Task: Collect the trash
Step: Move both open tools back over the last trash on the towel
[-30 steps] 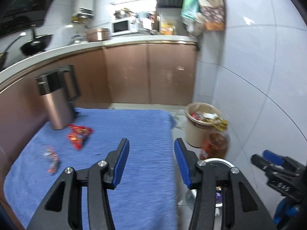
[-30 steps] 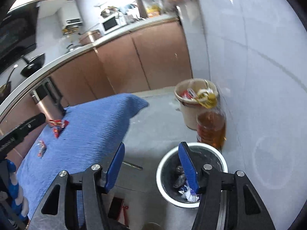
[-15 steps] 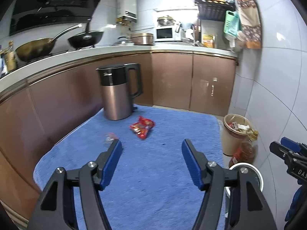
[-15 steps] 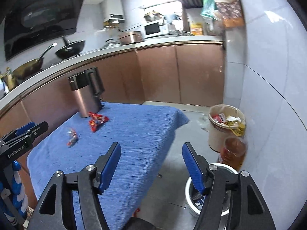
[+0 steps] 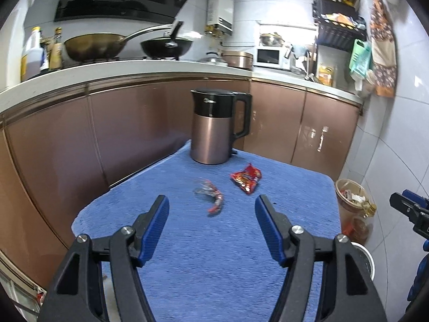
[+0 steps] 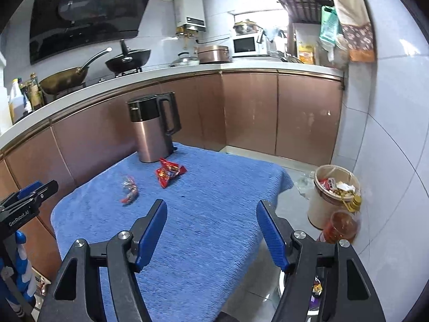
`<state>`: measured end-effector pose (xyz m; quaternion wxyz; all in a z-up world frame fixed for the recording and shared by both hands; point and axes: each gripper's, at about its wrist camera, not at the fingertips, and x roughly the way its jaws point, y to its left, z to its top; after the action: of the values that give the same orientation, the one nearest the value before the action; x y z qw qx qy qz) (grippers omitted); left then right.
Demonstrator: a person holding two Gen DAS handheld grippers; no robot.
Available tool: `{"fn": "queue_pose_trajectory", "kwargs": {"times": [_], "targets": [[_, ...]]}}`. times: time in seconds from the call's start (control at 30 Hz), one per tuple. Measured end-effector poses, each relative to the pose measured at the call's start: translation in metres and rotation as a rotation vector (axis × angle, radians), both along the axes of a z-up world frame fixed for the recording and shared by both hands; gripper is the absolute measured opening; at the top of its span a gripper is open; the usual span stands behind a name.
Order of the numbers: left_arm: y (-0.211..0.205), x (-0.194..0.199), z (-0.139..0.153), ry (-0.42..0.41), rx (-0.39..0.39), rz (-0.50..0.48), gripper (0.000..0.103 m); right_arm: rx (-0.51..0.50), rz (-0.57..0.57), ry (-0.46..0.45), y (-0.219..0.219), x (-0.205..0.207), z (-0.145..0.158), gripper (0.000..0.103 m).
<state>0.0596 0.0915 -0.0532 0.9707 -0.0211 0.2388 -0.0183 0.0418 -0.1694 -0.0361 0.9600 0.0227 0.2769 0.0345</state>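
Left gripper low over blue cloth, jaws wide, nothing between. Right gripper over cloth's near edge, jaws opening, nothing between them. White bin on floor under right jaws, scraps inside. Ahead on cloth: crumpled clear-and-red wrapper, apart from both grippers. Just beyond it, red snack packet. Kettle upright at cloth's far end, close behind packet. Beige bin by wall, full. Amber bottle right beside it.

Blue-clothed table, kettle at far end, red wrapper, crumpled wrapper nearer
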Motion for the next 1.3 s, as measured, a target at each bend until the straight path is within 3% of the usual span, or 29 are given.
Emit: {"fn": "queue_pose_trajectory", "kwargs": {"times": [0.7,1.3], "targets": [[0.062,-0.004,-0.019,0.025,-0.077,0.063,0.065,-0.078,0.108,0.048,0.063,0.018,-0.001,0.067],[0.073,0.027,-0.060,0.142,-0.084,0.078,0.065,-0.067,0.127,0.147,0.066,0.048,-0.037,0.067]]}}
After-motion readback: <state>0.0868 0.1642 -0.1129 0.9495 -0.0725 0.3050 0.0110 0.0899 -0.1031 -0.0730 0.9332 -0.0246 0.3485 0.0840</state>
